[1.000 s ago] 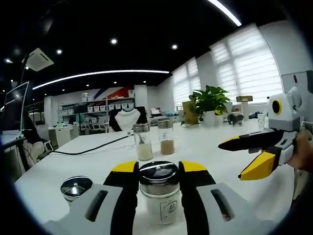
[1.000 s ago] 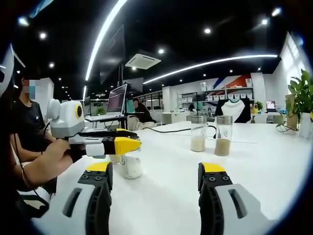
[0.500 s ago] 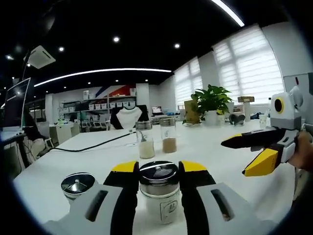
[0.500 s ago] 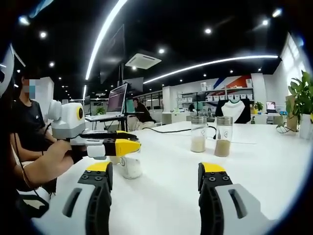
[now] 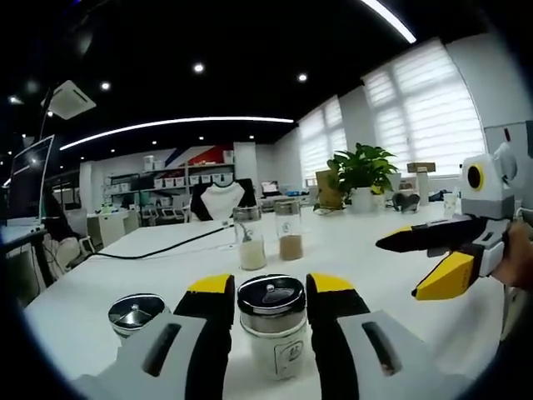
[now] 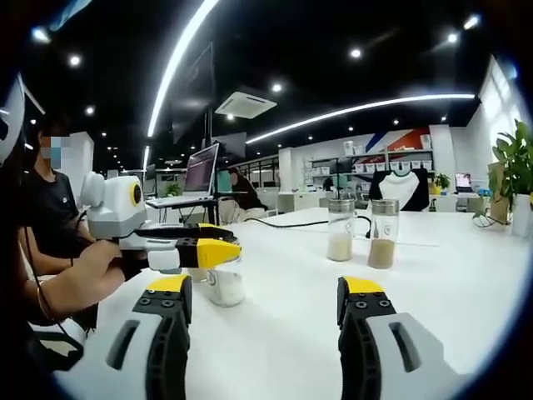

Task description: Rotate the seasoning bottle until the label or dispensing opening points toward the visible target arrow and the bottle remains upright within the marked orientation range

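The seasoning bottle (image 5: pixel 272 337) is a short glass jar with a shiny metal lid and a small label facing the camera. It stands upright on the white table (image 5: pixel 350 250). My left gripper (image 5: pixel 270 287) has a yellow-tipped jaw tight against each side of the bottle's lid. In the right gripper view the left gripper (image 6: pixel 225 242) reaches in from the left over the bottle (image 6: pixel 225 285). My right gripper (image 6: pixel 266 300) is open over bare table with nothing between its jaws. It also hangs open at the right in the left gripper view (image 5: pixel 398 268), well away from the bottle.
Two tall glass jars, one of white powder (image 5: pixel 250 242) and one of brown powder (image 5: pixel 289 236), stand farther back on the table. A second metal-lidded jar (image 5: pixel 136 314) sits left of my left jaw. A black cable (image 5: pixel 158 248) crosses the table. A person (image 6: pixel 50 208) sits at the left.
The left gripper view has shifted very slightly, with the bottle still between the jaws and its label facing the same way. The right gripper stays open in place.
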Demonstrator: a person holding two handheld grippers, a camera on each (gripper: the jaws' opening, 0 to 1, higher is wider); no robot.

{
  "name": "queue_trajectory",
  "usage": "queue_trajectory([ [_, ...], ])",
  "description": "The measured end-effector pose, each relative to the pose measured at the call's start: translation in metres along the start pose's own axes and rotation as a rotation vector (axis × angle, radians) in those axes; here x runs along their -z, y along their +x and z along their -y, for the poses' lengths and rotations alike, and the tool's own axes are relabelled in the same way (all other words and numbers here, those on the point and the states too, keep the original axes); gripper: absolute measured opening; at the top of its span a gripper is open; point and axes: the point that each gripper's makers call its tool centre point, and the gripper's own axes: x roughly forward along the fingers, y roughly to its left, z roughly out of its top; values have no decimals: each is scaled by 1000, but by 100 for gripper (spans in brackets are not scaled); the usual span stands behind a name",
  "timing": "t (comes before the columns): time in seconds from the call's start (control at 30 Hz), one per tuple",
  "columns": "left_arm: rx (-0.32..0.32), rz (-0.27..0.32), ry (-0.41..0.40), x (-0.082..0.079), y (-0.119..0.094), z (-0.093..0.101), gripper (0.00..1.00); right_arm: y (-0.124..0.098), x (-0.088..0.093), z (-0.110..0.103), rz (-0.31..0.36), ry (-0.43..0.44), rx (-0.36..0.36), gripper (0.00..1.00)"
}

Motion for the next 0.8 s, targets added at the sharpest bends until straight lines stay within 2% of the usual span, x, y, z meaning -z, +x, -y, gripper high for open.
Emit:
queue_trajectory([
  [0.23, -18, 15, -1, -13, -12, -4, 49, -3, -1, 1, -1, -7, 1, 71],
  [0.37, -50, 15, 25, -17, -14, -11, 55, -3, -2, 2, 3, -4, 0, 71],
  [0.63, -43, 22, 27, -26, -12, -13, 58, -6, -7, 4, 7, -19, 7, 71],
  [0.73, -46, 13, 54, -28, -10, -12, 57, -8, -8, 5, 11, -15, 8, 71],
  [0.8, -29, 25, 42, -31, -8, -9, 59, -8, -9, 5, 13, -7, 5, 73],
])
